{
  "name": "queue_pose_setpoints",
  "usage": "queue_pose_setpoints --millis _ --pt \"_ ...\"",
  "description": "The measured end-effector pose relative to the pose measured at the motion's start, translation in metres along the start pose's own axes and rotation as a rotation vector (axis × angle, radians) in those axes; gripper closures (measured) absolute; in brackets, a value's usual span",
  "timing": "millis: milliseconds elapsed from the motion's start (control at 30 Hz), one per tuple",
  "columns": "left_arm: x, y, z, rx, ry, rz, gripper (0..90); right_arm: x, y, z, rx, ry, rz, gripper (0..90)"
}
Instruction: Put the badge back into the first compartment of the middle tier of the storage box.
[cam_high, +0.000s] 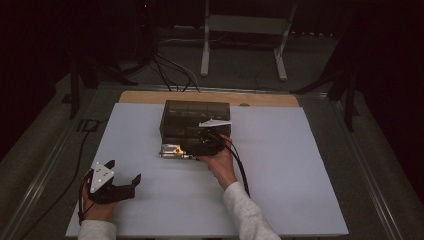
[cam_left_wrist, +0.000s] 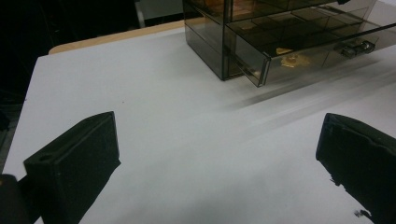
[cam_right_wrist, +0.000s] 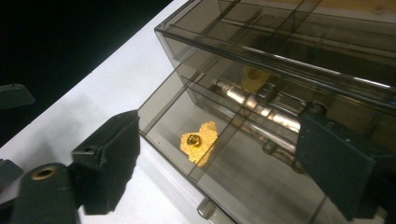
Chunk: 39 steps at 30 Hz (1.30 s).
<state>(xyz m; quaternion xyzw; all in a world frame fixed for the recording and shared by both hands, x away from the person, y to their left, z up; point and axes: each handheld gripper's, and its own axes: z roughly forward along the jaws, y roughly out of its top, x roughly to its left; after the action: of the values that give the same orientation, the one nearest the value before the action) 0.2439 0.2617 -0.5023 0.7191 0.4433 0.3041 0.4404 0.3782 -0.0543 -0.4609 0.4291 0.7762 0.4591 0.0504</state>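
Grippers sit at opposite jobs here. At the near left of the white table sheet, the left gripper rests low in the person's left hand, jaws spread wide with nothing but bare sheet between them; the left gripper view shows both black pads apart over the surface. It seems parked there to stay clear of the work while keeping the cabinet in sight.

Toward the middle and far side stands the smoky plastic drawer cabinet, its bottom drawer pulled out toward the person. That opening is the reason everything in the tray can be reached from above. In the right gripper view a small gold heart-shaped piece lies flat on the drawer floor in a front compartment, and a shiny metal bar lies farther back, behind a divider.

The right gripper hovers at the drawer front, held by the right hand. Its jaws stand apart, straddling the drawer wall without pressing on anything; the gold piece lies between and beyond them, untouched. Judging by that, the piece is sitting loose in the tray rather than being gripped.
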Motion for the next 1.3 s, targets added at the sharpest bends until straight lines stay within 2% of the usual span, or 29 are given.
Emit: queue_pose_setpoints --millis 133,233,400,767,900,1300 --pt "0.0 0.0 0.0 0.001 0.0 0.001 0.6 -0.005 -0.003 -0.006 -0.005 -0.016 0.004 6.1" --pt "0.0 0.0 0.0 0.001 -0.001 0.001 0.6 -0.007 -0.005 -0.008 0.007 -0.025 -0.003 2.9" --pt "0.0 0.0 0.0 0.0 -0.001 -0.001 0.6 -0.01 -0.006 -0.014 -0.008 -0.041 -0.008 0.2" --pt "-0.001 0.0 0.001 0.01 0.001 0.008 0.6 -0.014 -0.009 -0.022 -0.002 -0.053 -0.02 0.2" --pt "-0.001 0.0 0.001 0.008 0.0 0.008 0.6 -0.015 -0.01 -0.022 0.009 -0.03 -0.02 0.3" --pt "-0.001 0.0 0.001 0.01 0.001 0.008 0.6 -0.011 -0.014 -0.03 -0.013 -0.024 -0.047 0.3"
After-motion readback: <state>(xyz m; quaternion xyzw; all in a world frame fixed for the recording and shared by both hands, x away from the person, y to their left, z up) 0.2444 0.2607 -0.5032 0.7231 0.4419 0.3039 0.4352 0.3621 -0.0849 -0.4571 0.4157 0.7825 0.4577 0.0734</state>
